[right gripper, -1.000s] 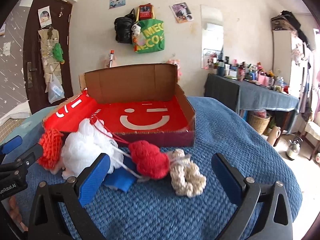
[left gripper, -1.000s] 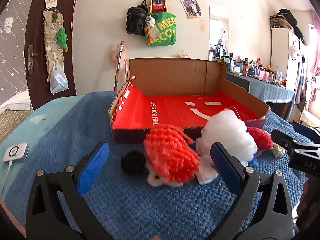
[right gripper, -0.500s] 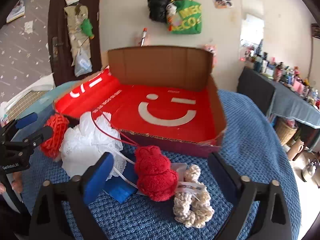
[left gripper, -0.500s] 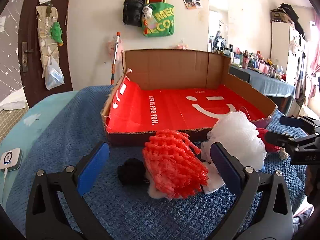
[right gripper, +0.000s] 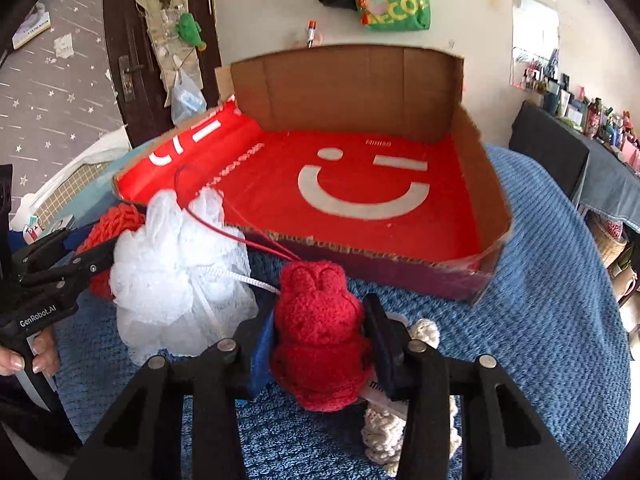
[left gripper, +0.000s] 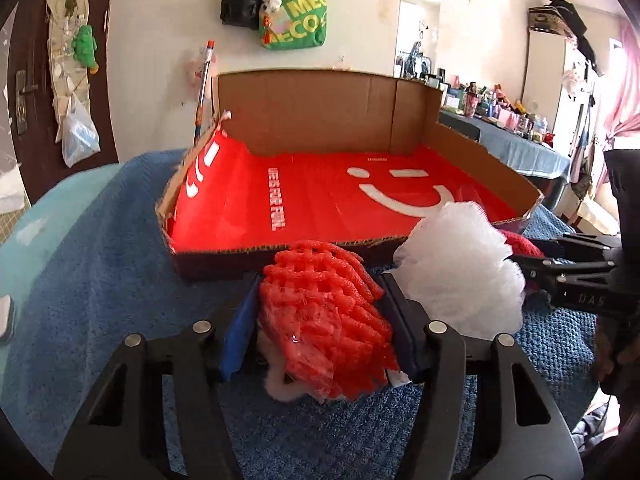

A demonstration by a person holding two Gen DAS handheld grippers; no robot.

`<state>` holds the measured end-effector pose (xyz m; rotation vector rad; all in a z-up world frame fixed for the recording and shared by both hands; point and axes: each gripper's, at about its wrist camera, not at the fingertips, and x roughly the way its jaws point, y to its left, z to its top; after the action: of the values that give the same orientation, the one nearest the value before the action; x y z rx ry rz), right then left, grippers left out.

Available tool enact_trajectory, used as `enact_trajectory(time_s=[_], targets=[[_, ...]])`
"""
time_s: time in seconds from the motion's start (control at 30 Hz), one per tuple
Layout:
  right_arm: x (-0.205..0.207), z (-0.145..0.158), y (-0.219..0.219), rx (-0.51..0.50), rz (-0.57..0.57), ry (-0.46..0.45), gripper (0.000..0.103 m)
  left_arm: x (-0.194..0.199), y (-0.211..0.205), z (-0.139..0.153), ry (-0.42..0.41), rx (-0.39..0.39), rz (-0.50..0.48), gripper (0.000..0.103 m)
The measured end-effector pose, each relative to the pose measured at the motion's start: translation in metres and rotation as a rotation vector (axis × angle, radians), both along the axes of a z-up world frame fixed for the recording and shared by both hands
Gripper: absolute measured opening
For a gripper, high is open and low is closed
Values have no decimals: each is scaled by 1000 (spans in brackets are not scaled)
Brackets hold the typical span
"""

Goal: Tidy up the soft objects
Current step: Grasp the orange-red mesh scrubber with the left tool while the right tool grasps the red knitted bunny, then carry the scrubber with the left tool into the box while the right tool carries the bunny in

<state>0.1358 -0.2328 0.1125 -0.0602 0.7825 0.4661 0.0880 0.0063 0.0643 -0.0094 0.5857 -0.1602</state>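
Observation:
My left gripper [left gripper: 320, 332] is shut on an orange-red foam net [left gripper: 324, 320] on the blue blanket, just in front of the open cardboard box [left gripper: 320, 116] with the red smiley lining. My right gripper [right gripper: 318, 344] is shut on a red fuzzy plush [right gripper: 320, 328] in front of the box [right gripper: 360, 80]. A white mesh puff [left gripper: 460, 272] lies between the two; it also shows in the right wrist view [right gripper: 180, 272]. A cream knitted piece [right gripper: 404, 436] lies under the right gripper's right finger. The left gripper shows at left in the right wrist view [right gripper: 80, 252].
The blue blanket [left gripper: 100, 280] covers the table. A dark-clothed side table [right gripper: 580, 160] with bottles stands at right. A door [right gripper: 132, 40] and hanging bags [left gripper: 296, 8] are on the far wall. A white device [left gripper: 4, 316] lies at the left edge.
Both grippers have moved forward and shut: the left on the orange-red foam net, the right on the red plush. Both were open before.

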Motion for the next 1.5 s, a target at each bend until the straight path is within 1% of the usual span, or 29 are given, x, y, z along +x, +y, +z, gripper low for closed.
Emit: enact_trajectory(time_s=[0.1,0.3,0.47,0.6,0.77,0.9,1.03,1.2,1.3,1.5], targets=[[-4,10,-5,33,-20,-14,45,-3,-3,9,-23,4,-18,57],[-14,35,-6,52,-50,-75,45,-4,-4,28,-77,15,-40,56],[-21,50,-5,64,-61,-117,45,-4,-5,32,-93,21,-53,56],[-23,55,-3,63,-64,-137,45,-4,-5,32,-95,26,-55,56],[-21,56,-2,68,-67,-140,45,-3,-3,36,-105,31,-48,56],[-15,62,0,63,-76,-161,45,3,0,43,-131,52,-35,57],[-2,67,1,42,-93,-178,45,17,1,49,-140,73,-35,57],[26,67,8,-19,-113,-174,46,47,4,51,-115,93,-40,57],[43,63,13,-51,-117,-161,46,62,4,51,-93,100,-48,57],[79,61,19,-98,-112,-129,46,98,3,56,-61,154,-71,57]])
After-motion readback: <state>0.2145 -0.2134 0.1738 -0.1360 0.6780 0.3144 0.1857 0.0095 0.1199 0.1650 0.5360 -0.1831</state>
